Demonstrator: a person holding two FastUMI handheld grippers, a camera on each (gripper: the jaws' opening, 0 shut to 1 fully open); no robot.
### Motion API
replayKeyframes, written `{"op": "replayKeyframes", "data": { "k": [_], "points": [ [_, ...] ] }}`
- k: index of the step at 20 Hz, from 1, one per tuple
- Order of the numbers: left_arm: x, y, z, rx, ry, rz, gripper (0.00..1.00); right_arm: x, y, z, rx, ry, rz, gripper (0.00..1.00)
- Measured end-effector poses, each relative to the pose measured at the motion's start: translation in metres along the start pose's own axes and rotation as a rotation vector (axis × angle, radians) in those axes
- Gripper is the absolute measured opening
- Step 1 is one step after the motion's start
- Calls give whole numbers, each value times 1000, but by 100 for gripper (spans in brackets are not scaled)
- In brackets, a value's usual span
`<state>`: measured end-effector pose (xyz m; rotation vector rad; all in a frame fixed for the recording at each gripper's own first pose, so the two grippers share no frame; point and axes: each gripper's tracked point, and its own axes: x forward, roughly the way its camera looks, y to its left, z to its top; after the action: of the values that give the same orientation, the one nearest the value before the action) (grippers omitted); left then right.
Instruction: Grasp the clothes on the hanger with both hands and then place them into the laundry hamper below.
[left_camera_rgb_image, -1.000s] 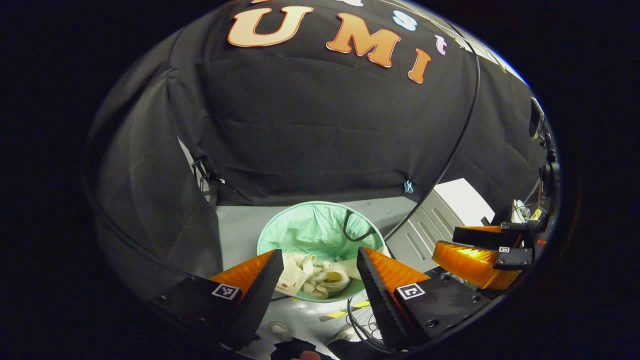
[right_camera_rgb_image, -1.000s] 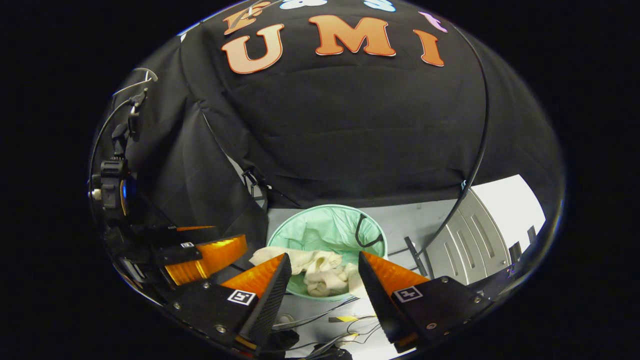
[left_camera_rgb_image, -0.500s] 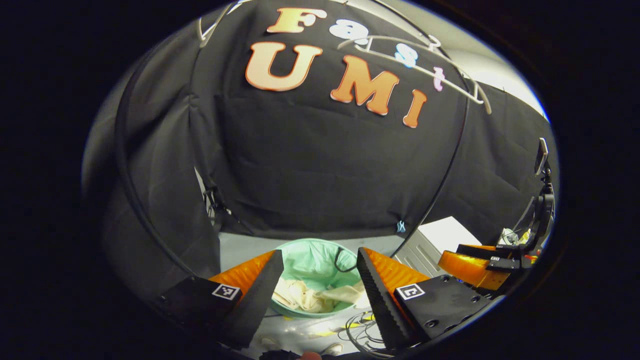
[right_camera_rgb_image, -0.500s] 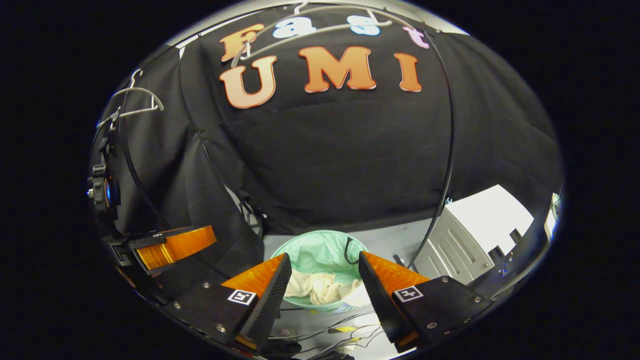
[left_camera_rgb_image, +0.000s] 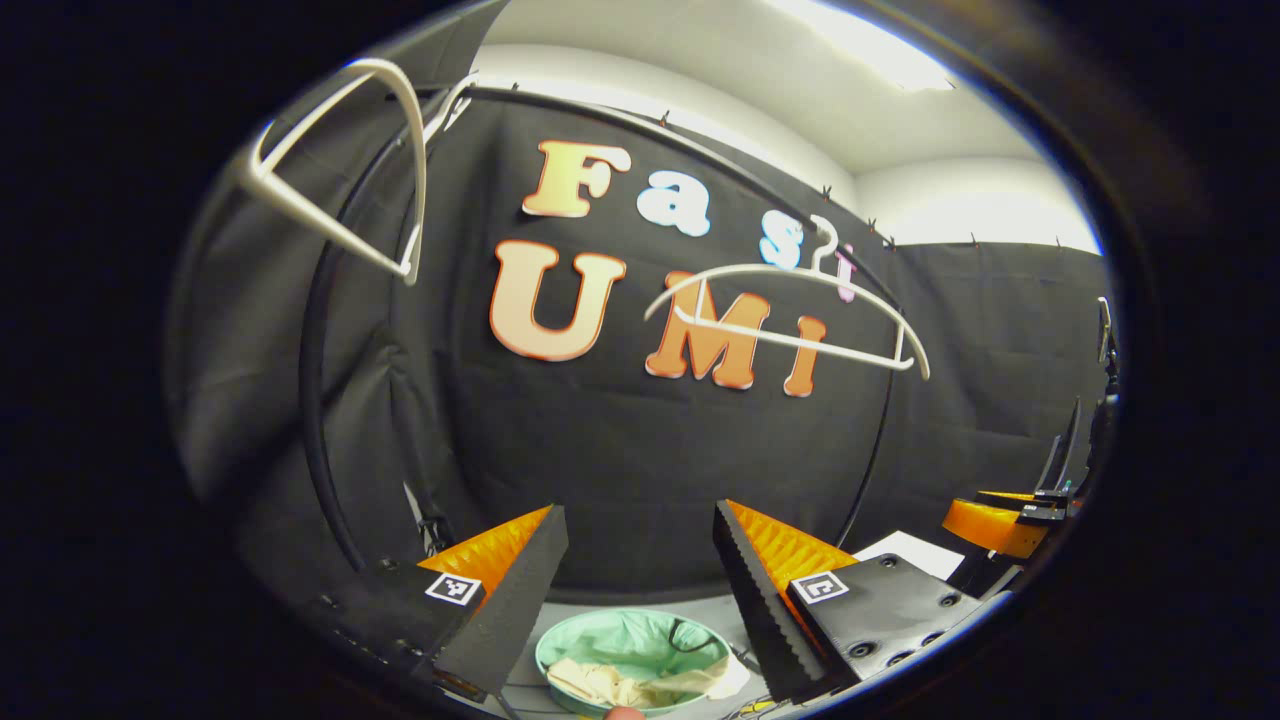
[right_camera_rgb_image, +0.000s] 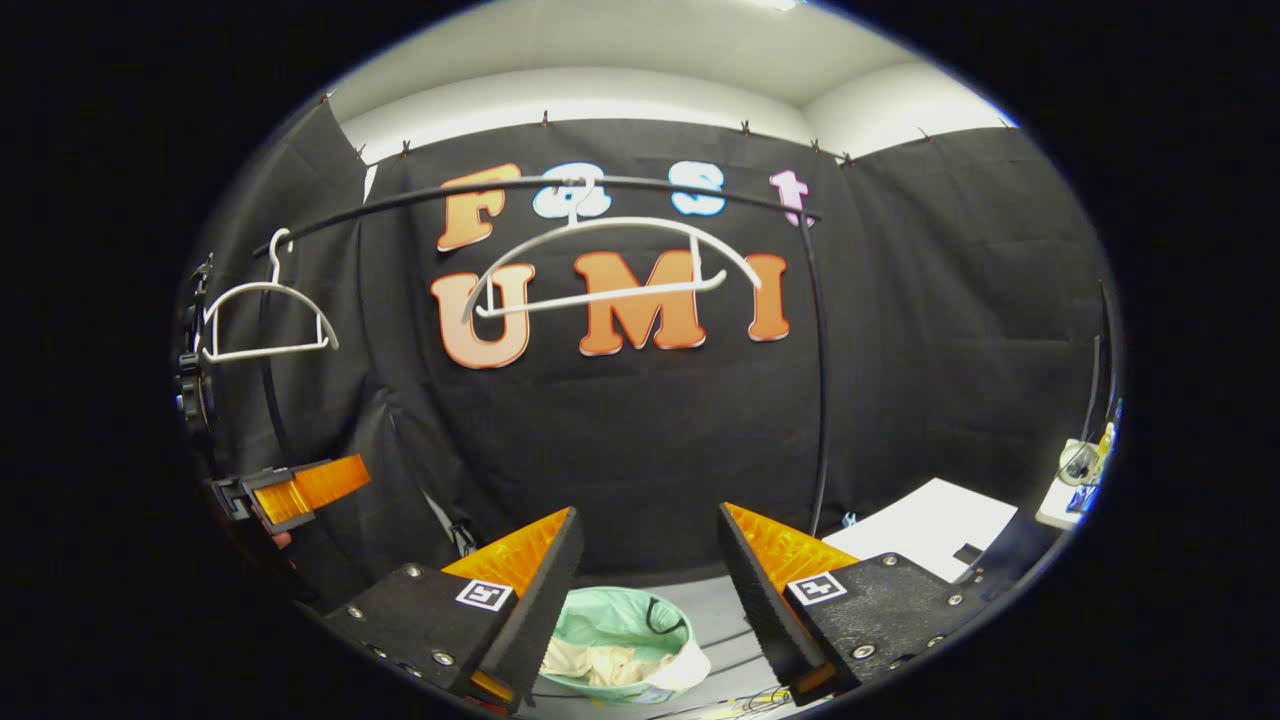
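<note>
The laundry hamper (left_camera_rgb_image: 640, 640) is cut off at the bottom edge, its sides hidden behind the left gripper (left_camera_rgb_image: 640, 600); the clothes (right_camera_rgb_image: 600, 665) inside look too small to identify.

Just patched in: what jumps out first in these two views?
Two bare white hangers on the black rail, one near the middle and one toward the left. Below, cream clothes lie in the mint-green hamper, framed by the right gripper, open and empty.
</note>
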<state>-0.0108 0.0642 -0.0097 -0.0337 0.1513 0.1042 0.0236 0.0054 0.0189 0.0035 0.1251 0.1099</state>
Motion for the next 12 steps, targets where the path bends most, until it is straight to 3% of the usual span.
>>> {"op": "replayKeyframes", "data": {
  "k": [1,4,6,7,12],
  "points": [
    [-2,-1,14,-8,-27,2,94,-7,-3,12,-3,-16,-9,85],
    [-16,-12,44,-23,-97,-5,100,-22,-10,36,16,-59,-20,85],
    [-21,-12,62,-22,-138,-9,97,-32,-17,54,22,-94,-30,85],
    [-19,-12,68,-19,-159,-9,94,-36,-20,62,16,-111,-37,84],
    [-22,-12,91,-16,-212,-8,97,-54,-35,98,-4,-186,-55,84]
  ]
}}
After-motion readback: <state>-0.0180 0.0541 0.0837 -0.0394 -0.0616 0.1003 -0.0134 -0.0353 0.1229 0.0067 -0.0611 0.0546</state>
